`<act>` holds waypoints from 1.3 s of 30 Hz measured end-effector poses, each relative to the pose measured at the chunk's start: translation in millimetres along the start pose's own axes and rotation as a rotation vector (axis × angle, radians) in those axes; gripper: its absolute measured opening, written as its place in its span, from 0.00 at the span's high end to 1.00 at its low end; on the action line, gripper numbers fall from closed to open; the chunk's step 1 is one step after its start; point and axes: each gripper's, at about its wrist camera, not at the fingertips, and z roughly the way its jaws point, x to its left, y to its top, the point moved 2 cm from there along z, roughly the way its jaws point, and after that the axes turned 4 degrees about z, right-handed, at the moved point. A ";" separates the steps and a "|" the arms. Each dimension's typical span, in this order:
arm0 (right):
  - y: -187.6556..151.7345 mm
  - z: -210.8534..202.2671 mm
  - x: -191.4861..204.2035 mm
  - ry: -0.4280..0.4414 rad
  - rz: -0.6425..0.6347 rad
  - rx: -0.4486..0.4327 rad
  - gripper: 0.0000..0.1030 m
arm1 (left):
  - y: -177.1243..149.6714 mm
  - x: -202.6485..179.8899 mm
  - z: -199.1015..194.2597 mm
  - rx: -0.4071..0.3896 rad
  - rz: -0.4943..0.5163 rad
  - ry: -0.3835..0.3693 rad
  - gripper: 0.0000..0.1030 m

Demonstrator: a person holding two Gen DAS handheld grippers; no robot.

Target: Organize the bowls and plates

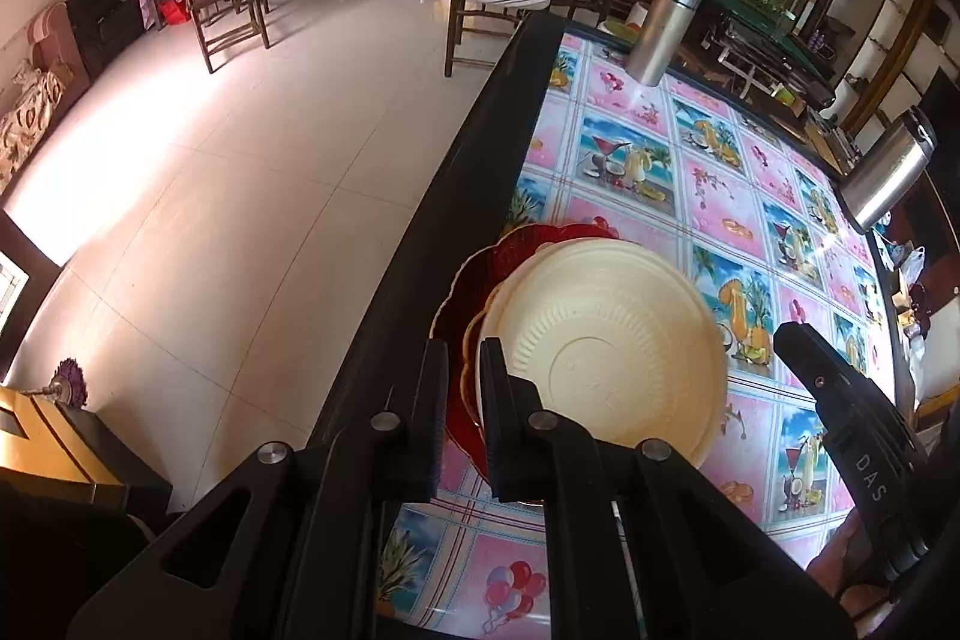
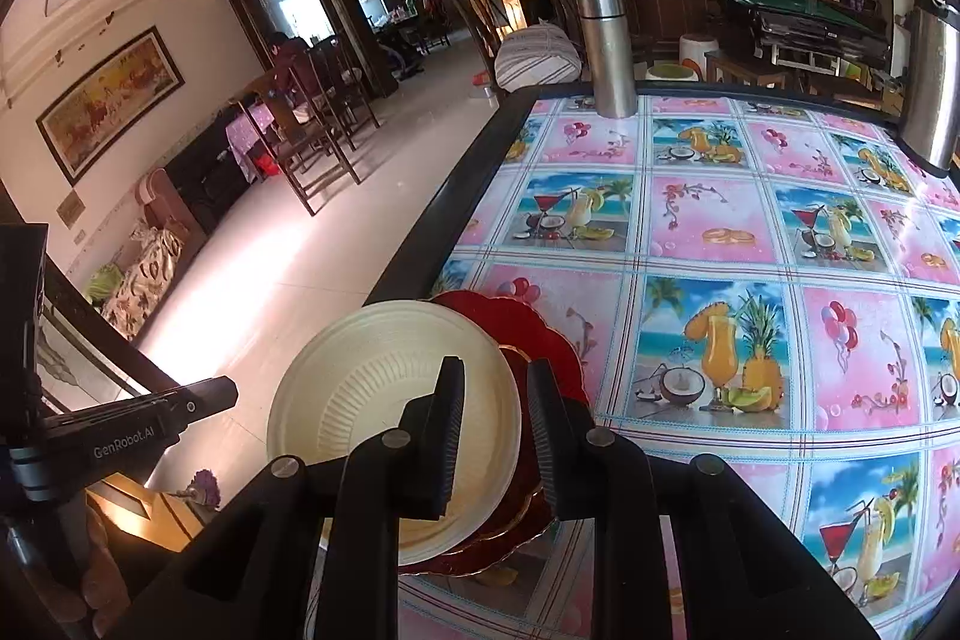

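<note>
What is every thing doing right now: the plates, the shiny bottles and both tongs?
Round cream paper plate: upside down, tilted atop the pile.
Scalloped red plate: flat on the table, beneath the pile.
Tall steel flask: upright, lid on.
Left tongs: shut on the pile's rim.
Right tongs: open around the cream plate's rim.

You have a table (image 2: 456, 172) with a dark frame and a bright picture-tile cover. Near its left edge lies a red plate (image 2: 528, 322), with cream dishes on it. Two steel flasks (image 2: 607, 52) (image 2: 930, 94) stand at the far side, well apart.
</note>
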 end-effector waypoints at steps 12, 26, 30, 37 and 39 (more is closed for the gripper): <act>-28.7 -75.8 -67.7 -0.008 0.035 -0.135 0.75 | -59.5 -100.5 -47.3 -0.242 0.177 -0.047 0.69; -84.2 -120.4 -116.0 -0.004 0.039 -0.181 0.73 | -119.3 -136.0 -97.1 -0.551 0.213 0.106 0.19; -95.2 -121.2 -105.0 0.027 0.017 -0.173 0.73 | -123.3 -129.2 -95.1 -0.531 0.189 0.105 0.19; -109.1 -126.6 -79.2 0.044 -0.046 -0.177 0.73 | -131.8 -112.9 -88.6 -0.495 0.149 0.109 0.19; -111.1 -124.4 -74.2 0.046 -0.055 -0.171 0.73 | -133.3 -109.7 -88.0 -0.492 0.143 0.110 0.19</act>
